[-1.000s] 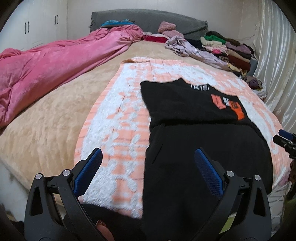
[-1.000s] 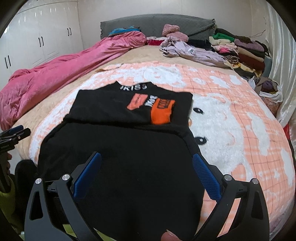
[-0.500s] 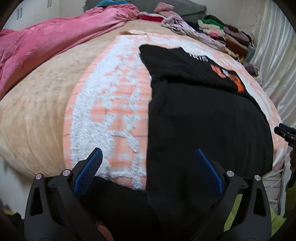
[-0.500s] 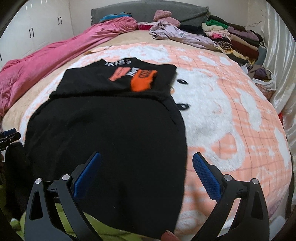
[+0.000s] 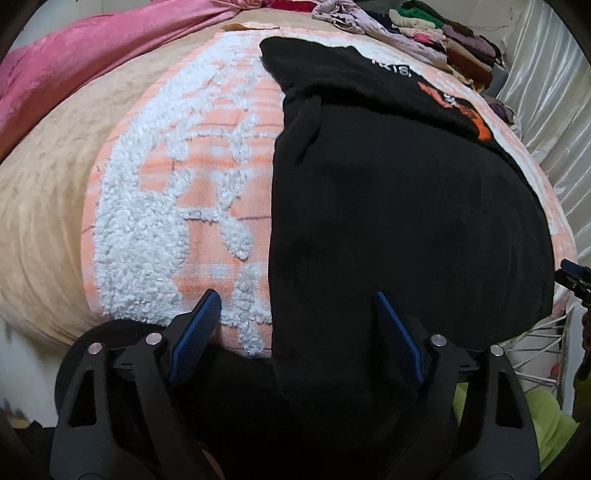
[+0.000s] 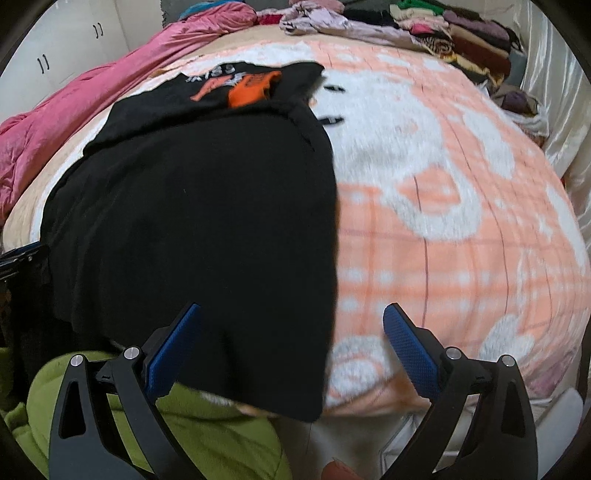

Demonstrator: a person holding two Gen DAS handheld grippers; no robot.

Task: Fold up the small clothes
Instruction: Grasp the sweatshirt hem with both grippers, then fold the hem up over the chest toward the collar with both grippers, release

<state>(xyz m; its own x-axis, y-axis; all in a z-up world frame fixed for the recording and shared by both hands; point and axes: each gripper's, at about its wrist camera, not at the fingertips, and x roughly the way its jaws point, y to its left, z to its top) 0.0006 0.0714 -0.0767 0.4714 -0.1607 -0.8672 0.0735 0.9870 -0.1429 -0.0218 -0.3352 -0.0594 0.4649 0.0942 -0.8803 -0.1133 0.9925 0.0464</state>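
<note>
A black garment with an orange print (image 5: pixel 399 206) lies flat on the orange-and-white fleece blanket (image 5: pixel 173 177), its top part folded over, its bottom hem hanging over the near bed edge. My left gripper (image 5: pixel 297 325) is open, low at the near edge, straddling the garment's left bottom edge. In the right wrist view the same garment (image 6: pixel 207 221) fills the left half, on the blanket (image 6: pixel 461 236). My right gripper (image 6: pixel 291 339) is open, straddling the garment's right bottom corner. Neither holds cloth.
A pink quilt (image 5: pixel 92 48) lies along the left of the bed. Stacked folded clothes (image 6: pixel 461 33) sit at the far right. A lime-green cloth (image 6: pixel 184 428) lies below the bed edge. White wardrobe doors (image 6: pixel 66 48) stand at the left.
Both grippers have dropped and moved in toward the garment's bottom hem at the near bed edge. Both stay open. The garment has not moved.
</note>
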